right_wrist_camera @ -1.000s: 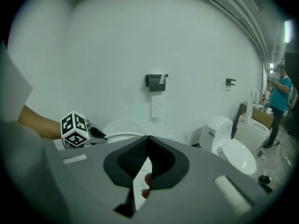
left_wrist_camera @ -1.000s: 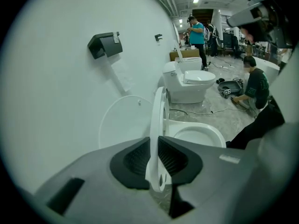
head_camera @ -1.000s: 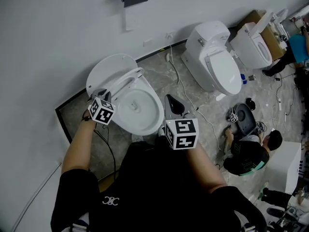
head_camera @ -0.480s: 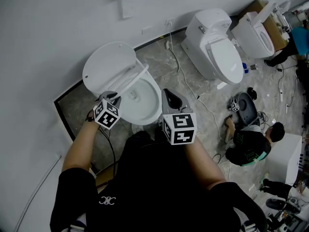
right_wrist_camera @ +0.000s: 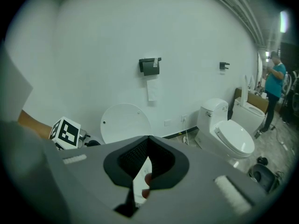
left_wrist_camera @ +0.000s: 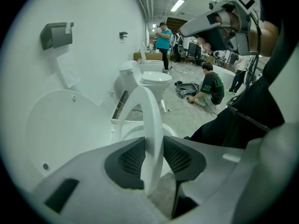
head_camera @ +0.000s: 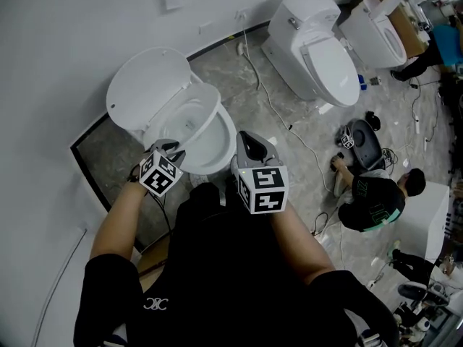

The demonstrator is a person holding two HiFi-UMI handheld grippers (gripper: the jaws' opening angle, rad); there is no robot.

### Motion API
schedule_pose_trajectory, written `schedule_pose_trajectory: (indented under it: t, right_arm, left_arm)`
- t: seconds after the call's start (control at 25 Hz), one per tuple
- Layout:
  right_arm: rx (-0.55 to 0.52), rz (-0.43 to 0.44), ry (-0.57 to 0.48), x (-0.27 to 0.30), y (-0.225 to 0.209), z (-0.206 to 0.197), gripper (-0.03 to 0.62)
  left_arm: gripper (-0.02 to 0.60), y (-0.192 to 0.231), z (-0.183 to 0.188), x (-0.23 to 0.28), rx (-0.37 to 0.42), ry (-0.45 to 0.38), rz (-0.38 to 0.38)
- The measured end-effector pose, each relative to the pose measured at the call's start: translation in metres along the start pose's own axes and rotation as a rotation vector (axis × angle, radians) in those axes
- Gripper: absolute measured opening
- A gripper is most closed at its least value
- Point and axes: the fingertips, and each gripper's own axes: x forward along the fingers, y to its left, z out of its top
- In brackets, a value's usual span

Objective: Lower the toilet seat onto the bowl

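So the left hand-held gripper (head_camera: 168, 147) is down at the front of the white ceramic toilet bowl (head_camera: 221, 147), in the corner by the plain white wall (head_camera: 65, 49). The white plastic ring-shaped toilet seat (left_wrist_camera: 152, 120) isn't down on the bowl yet. In the left gripper view it stands tilted on edge, partway between the bowl and the round white lid (left_wrist_camera: 65, 125), which is up against the wall.

The seat's front rim runs right between the left hand-held gripper's two dark ribbed pads (left_wrist_camera: 131, 157). Those jaws have just been opening and they're spread now. The rim fills most of the gap but it doesn't look clamped.

The right hand-held gripper (head_camera: 252, 142) hangs just beside the bowl on its right, apart from the seat. Its jaws are pressed together at the tips, with nothing pinched between them. Each one carries its black-and-white marker cube; the left cube (head_camera: 159, 177) also shows up in the right gripper view.

Other stuff around:
- There's a second white toilet with its lid closed (head_camera: 318, 45) further along the wall, and a third one (head_camera: 372, 27) past that.
- Thin cables (head_camera: 275, 114) trail over the grey marbled floor (head_camera: 239, 85).
- A person in a dark shirt (head_camera: 372, 197) crouches on the floor, well apart from the bowl.
- A black paper holder (right_wrist_camera: 149, 65) hangs on the wall above the lid.
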Motion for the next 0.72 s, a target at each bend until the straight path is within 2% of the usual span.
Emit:
schedule_pose_trajectory:
  t: [0.36,0.72]
  right_arm:
    - [0.011,-0.028,0.047,-0.006,-0.022,-0.029,0.008]
    - [0.007,-0.010,0.109,0.003,-0.036,-0.053,0.008]
  left_arm:
    - [0.174,-0.043,-0.011,0.041,0.039,0.038,-0.166]
    - [0.207,-0.086,-0.028,0.089,0.089,0.112,-0.262]
